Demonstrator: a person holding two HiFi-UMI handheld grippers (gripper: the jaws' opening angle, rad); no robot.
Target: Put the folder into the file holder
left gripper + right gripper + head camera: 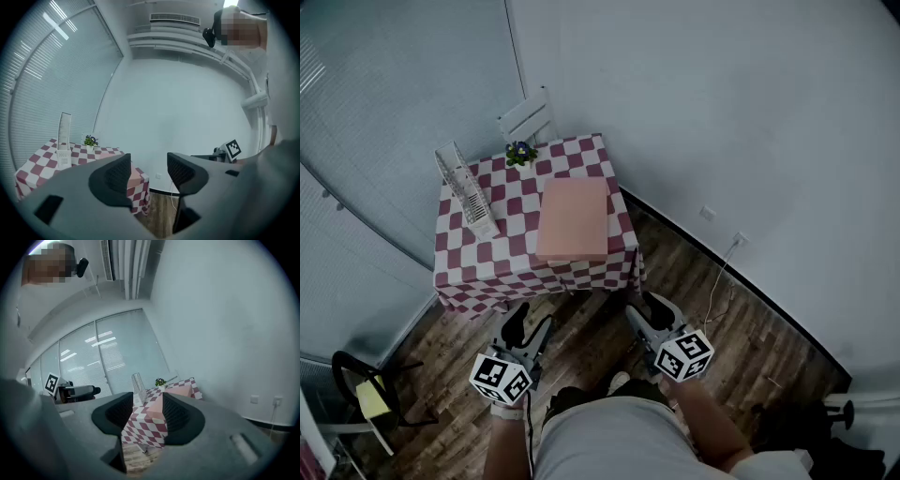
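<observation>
Just flat, plain pink folder (closed, rectangular) on checkered tablecloth

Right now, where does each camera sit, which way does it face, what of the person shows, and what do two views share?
Head view: on the head, looking down at the checkered table, pink folder, file holder; forearms, left gripper, right gripper show.
Left gripper view: on that gripper, facing the wall; own open jaws, torso.
Right gripper view: on that gripper, facing the table; own open jaws.
Shared: both gripper views show the file holder and potted plant.
</observation>
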